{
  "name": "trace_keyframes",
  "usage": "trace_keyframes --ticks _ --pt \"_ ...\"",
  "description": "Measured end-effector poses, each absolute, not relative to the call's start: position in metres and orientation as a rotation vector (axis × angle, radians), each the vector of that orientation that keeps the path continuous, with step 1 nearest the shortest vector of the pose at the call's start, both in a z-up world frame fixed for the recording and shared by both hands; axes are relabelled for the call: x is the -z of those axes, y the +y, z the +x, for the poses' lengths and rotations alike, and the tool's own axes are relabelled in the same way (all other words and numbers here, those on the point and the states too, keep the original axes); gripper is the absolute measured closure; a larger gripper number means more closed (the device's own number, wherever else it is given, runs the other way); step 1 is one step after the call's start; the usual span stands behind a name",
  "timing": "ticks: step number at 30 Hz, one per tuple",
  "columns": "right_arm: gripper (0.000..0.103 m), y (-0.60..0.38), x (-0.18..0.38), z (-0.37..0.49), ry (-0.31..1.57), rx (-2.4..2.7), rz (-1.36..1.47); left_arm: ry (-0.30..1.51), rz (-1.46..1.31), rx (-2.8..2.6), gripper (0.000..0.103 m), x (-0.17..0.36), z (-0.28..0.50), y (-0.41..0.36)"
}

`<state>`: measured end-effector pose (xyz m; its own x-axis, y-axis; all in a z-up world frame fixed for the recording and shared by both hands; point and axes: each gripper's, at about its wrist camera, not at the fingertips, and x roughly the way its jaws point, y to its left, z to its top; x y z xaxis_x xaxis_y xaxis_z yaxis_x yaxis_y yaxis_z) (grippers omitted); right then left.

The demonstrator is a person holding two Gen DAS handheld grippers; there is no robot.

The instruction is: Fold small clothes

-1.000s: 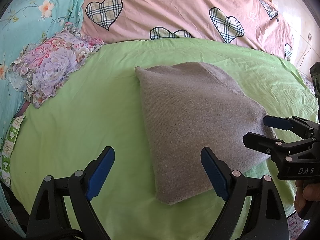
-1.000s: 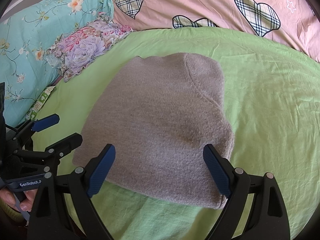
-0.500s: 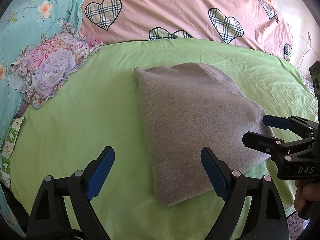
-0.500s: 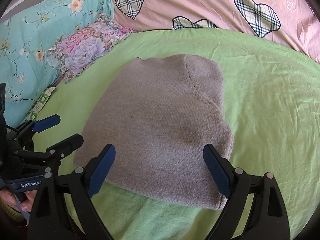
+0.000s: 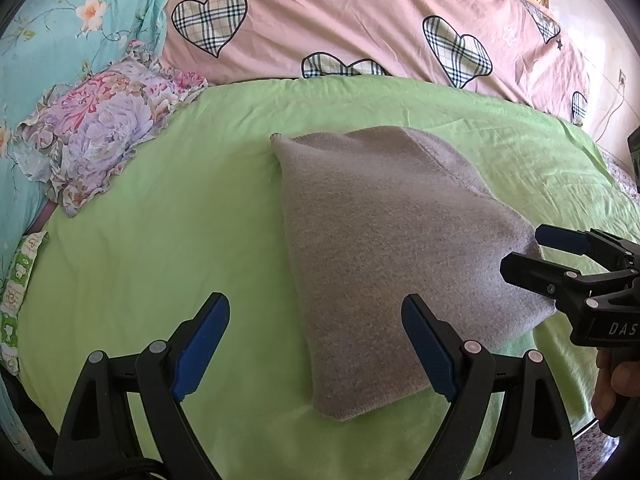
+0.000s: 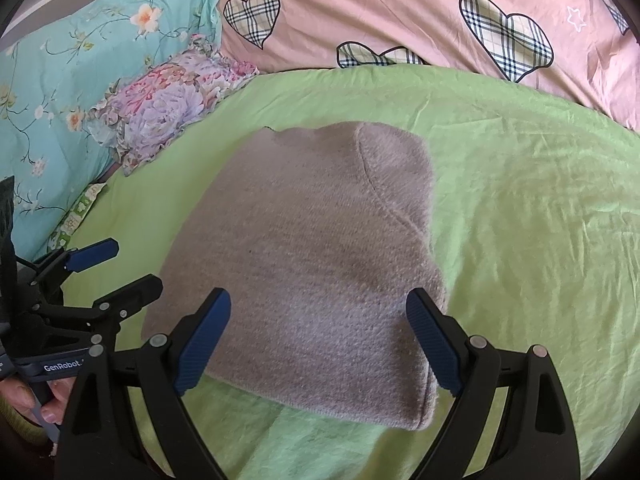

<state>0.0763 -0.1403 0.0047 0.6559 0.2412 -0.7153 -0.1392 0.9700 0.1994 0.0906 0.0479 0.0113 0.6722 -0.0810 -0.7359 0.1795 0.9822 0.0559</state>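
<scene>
The grey knitted cloth (image 5: 392, 256) lies folded on the green sheet (image 5: 160, 248). The left gripper (image 5: 316, 344) is spread wide, the cloth's near corner before its right finger. The right gripper (image 6: 320, 340) is also spread wide, just above the cloth's near edge.

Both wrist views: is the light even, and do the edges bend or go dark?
Left wrist view: bright daylight, the green sheet bulges like a dome, corners black. Right wrist view: the same curve and dark corners, with a faint darker patch on the grey garment.
</scene>
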Motion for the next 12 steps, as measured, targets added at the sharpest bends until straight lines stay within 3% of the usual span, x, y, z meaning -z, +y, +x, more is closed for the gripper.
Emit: trace_keyframes --ticks 12 --pt "0.013 -0.136 -0.0039 0.0765 0.828 -0.222 0.135 0.829 0.132 0.129 0.015 -0.0107 0.088 0.0405"
